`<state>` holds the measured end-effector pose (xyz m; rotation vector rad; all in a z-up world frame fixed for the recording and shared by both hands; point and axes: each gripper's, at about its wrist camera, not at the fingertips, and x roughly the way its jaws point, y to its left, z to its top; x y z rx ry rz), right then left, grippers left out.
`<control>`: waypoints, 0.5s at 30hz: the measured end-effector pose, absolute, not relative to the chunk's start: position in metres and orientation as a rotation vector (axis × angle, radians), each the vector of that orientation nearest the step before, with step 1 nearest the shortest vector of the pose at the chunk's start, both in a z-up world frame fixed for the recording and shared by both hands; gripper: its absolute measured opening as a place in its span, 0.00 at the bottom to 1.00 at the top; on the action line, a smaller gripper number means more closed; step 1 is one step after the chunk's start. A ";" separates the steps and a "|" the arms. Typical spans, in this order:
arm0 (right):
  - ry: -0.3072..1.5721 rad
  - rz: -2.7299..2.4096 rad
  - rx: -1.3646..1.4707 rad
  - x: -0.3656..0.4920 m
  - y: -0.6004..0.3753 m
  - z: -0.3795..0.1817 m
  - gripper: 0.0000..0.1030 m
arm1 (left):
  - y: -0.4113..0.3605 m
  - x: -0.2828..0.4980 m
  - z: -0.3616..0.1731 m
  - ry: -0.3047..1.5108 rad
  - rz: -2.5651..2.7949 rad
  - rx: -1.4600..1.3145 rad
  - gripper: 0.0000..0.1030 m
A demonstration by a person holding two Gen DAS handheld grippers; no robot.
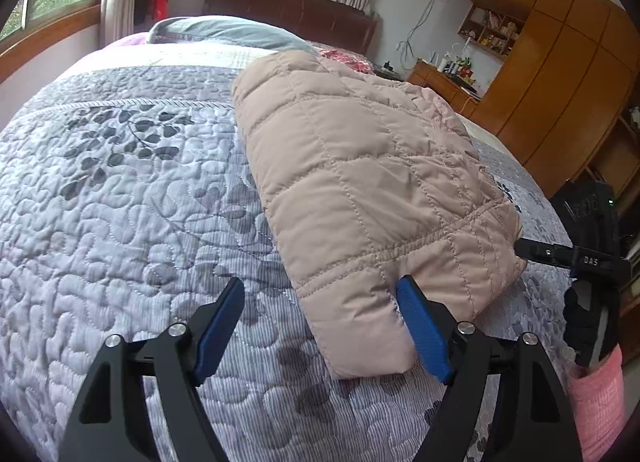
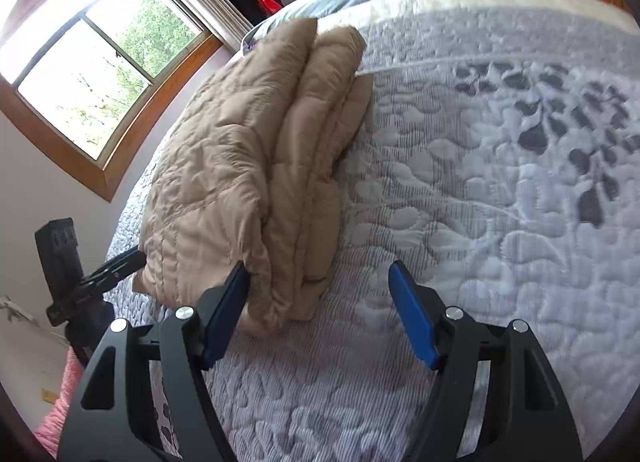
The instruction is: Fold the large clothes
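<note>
Bedroom with wooden wardrobe [image 1: 560, 73] and window [image 2: 100, 73]; quilted grey bedspread [image 1: 120, 201] as work surface. Folded beige padded jacket [image 1: 360, 181] lying on bedspread, stacked in several thick layers, layered edge visible in right wrist view [image 2: 304, 181]. Long axis running from near edge of bed toward headboard [image 1: 292, 9]; narrow end pointing at both tools. Left gripper [image 1: 320, 326] wide open, empty, one blue finger [image 1: 420, 330] overlapping near corner of jacket, contact not certain. Right gripper [image 2: 320, 310] likewise spread wide, holding nothing, one blue finger [image 2: 228, 310] just beside near end of stack. Judged soft, light, puffy and springy, with smooth shell likely to slide layer over layer; not fragile. Best taken at stitched hem or through all layers at near corners, pinched deep to stop unfolding.
</note>
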<state>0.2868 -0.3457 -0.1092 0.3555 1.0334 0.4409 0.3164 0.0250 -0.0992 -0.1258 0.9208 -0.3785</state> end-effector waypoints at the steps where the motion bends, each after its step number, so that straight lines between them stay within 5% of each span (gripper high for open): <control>1: 1.020 0.419 0.324 0.277 -0.343 -0.100 0.74 | 0.024 0.311 -0.095 0.920 -0.357 -0.112 0.76; 3: 0.996 0.369 0.263 0.263 -0.336 -0.087 0.87 | 0.021 0.301 -0.088 0.922 -0.317 -0.094 0.81; 6: 0.956 0.321 0.181 0.233 -0.323 -0.070 0.93 | 0.014 0.285 -0.082 0.915 -0.250 -0.035 0.85; 15: 0.865 0.215 0.101 0.159 -0.298 -0.041 0.94 | 0.002 0.230 -0.062 0.865 -0.154 0.037 0.87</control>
